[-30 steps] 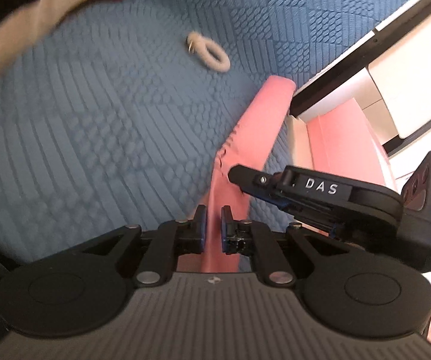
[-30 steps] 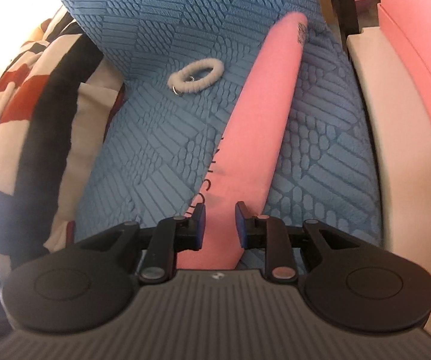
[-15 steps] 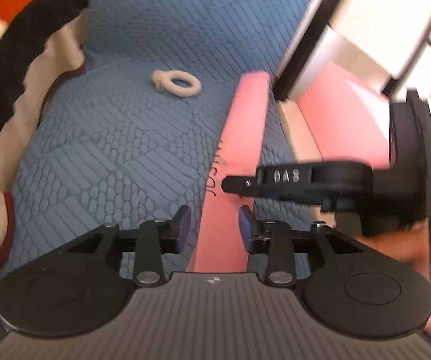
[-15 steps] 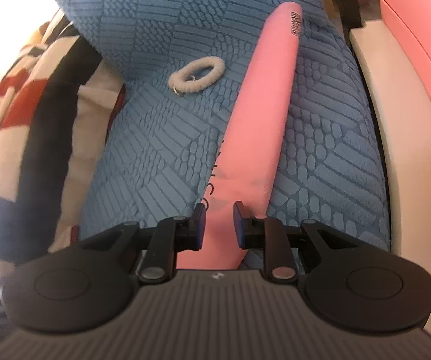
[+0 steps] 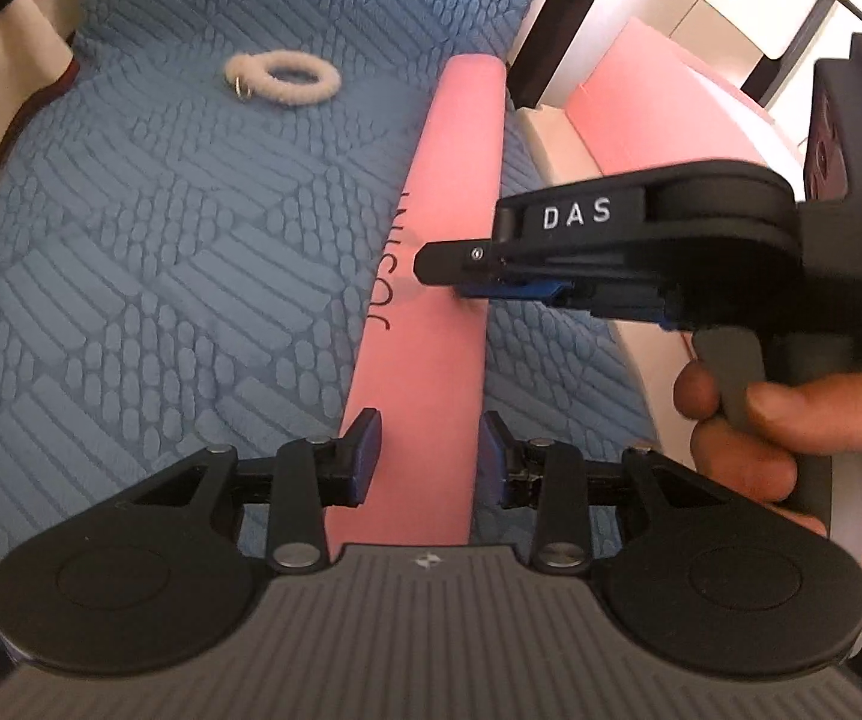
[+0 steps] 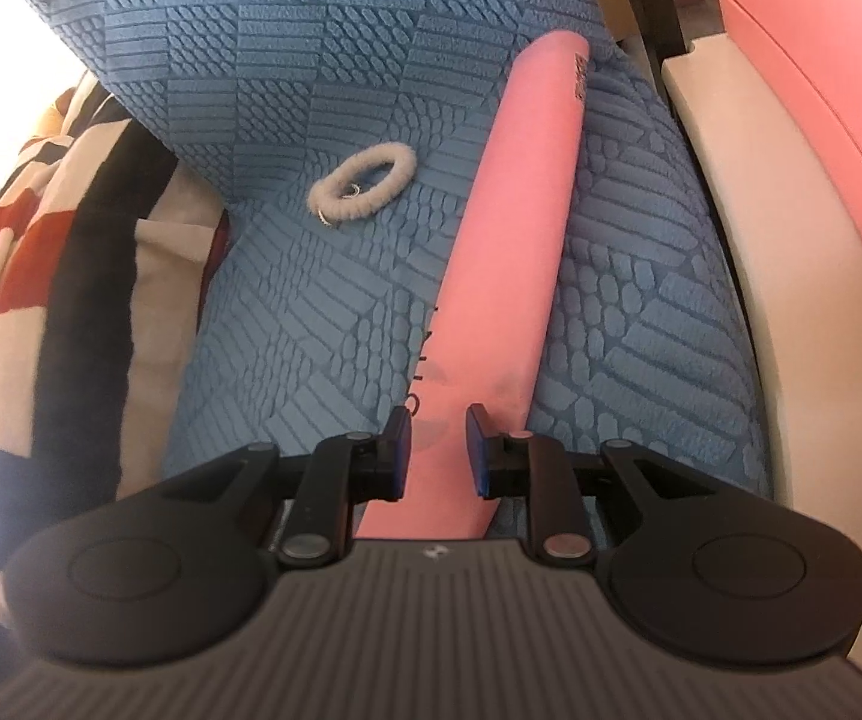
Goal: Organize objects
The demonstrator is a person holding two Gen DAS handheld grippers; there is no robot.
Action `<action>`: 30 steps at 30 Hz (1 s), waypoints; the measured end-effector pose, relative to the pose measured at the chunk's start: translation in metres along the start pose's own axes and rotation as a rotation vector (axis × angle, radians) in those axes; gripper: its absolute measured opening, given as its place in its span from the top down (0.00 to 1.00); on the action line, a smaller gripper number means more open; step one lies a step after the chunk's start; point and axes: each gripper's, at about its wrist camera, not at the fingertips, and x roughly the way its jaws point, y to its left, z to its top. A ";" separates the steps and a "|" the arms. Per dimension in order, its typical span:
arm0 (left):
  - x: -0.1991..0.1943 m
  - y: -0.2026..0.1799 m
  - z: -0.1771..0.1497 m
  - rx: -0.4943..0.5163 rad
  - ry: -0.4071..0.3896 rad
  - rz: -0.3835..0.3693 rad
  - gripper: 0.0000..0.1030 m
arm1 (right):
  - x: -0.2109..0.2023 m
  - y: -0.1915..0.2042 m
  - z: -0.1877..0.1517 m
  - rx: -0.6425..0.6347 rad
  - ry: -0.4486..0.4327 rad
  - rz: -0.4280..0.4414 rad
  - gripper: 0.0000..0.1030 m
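A long flat pink box (image 5: 431, 276) with dark lettering lies on the blue textured cover (image 5: 161, 276); it also shows in the right wrist view (image 6: 521, 228). My left gripper (image 5: 429, 456) is open, its jaws astride the box's near end without clamping it. My right gripper (image 6: 438, 450) is half shut, its pads close to the box's near end; the frames do not show whether they grip it. The right gripper shows from the side in the left wrist view (image 5: 491, 276), over the box's middle. A white fluffy hair tie (image 5: 284, 77) lies farther back, left of the box; it also shows in the right wrist view (image 6: 364, 182).
A striped red, black and cream blanket (image 6: 41, 276) lies at the left. A cream ledge (image 6: 731, 228) and a large pink box (image 6: 839, 96) run along the right. White and black furniture (image 5: 641, 6) stands behind.
My left gripper has opened from shut on the box's edge to wide astride it and swung to face along it. The right gripper has stayed over the box, jaws a little closer.
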 end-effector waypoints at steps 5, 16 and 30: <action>0.001 0.000 0.000 0.014 0.002 0.008 0.60 | 0.001 0.001 0.014 -0.038 -0.046 -0.049 0.74; 0.000 0.009 0.006 -0.048 0.024 -0.026 0.60 | 0.013 -0.025 0.054 0.019 -0.177 -0.170 0.45; -0.002 0.011 0.004 -0.069 0.010 -0.043 0.60 | 0.036 -0.034 0.080 0.010 -0.150 -0.023 0.45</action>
